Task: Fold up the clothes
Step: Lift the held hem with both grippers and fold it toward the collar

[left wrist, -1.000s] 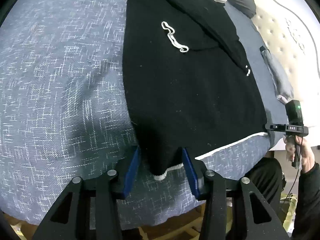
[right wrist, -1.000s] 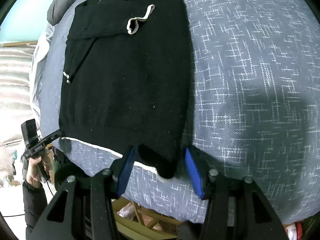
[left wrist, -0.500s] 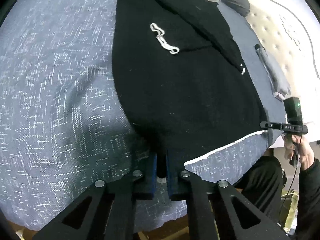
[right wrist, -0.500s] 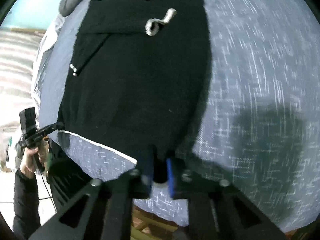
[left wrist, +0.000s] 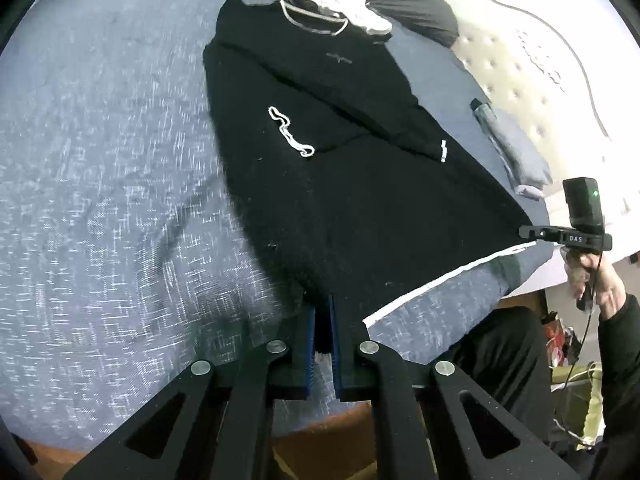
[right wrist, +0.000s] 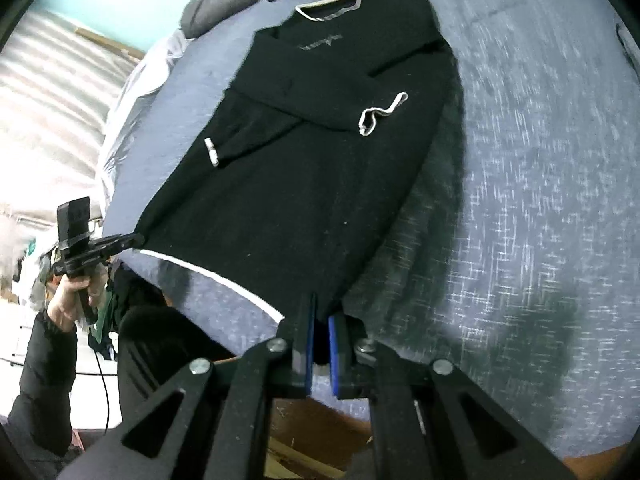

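A black sweater [left wrist: 360, 200] with white trim lies flat on the blue-grey bedspread [left wrist: 100, 200], both sleeves folded across its body. My left gripper [left wrist: 323, 308] is shut on the near left corner of its hem, and the cloth rises off the bed there. In the right wrist view the same sweater [right wrist: 300, 184] stretches away from my right gripper [right wrist: 321, 316], which is shut on the other hem corner. The white-edged hem [left wrist: 440, 280] hangs taut between the two corners. Each gripper shows in the other's view, hand-held: the right gripper [left wrist: 532, 233], the left gripper [right wrist: 134, 239].
A heap of light and dark clothes [left wrist: 340, 4] and a dark pillow [left wrist: 412, 8] lie at the bed's far end. A folded grey item [left wrist: 516, 148] rests beside a tufted headboard [left wrist: 520, 72]. The person's dark trousers [left wrist: 500, 344] stand at the bed's near edge.
Both grippers closed on the hem corners, then rose. The sweater's near edge has lifted off the bedspread, and more of the collar end has come into view.
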Available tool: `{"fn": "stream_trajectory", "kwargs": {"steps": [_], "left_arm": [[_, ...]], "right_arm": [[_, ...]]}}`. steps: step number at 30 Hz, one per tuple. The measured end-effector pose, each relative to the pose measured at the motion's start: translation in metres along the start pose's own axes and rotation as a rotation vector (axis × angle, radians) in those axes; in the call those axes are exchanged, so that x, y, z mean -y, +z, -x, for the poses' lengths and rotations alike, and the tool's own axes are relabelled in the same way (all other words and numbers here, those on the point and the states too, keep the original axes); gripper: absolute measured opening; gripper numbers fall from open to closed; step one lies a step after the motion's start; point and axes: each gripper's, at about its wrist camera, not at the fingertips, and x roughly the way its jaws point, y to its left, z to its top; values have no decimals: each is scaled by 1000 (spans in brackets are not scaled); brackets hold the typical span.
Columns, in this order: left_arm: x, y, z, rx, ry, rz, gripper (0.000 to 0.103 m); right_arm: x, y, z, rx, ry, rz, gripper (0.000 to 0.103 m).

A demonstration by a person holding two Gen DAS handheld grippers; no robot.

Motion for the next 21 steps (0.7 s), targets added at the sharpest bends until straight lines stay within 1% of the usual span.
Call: {"fn": "stream_trajectory", "kwargs": {"steps": [6,15,21], "left_arm": [[19,-5,18,29,-10,-26,6],[39,-25,59,69,-24,-66,6],[54,-40,80,89,-40,-102,6]], "right_arm": [[-19,-7,22,24,24,43,5],[-39,-23,52,46,47,97,5],[-53,-37,71,52,62,142,5]]}}
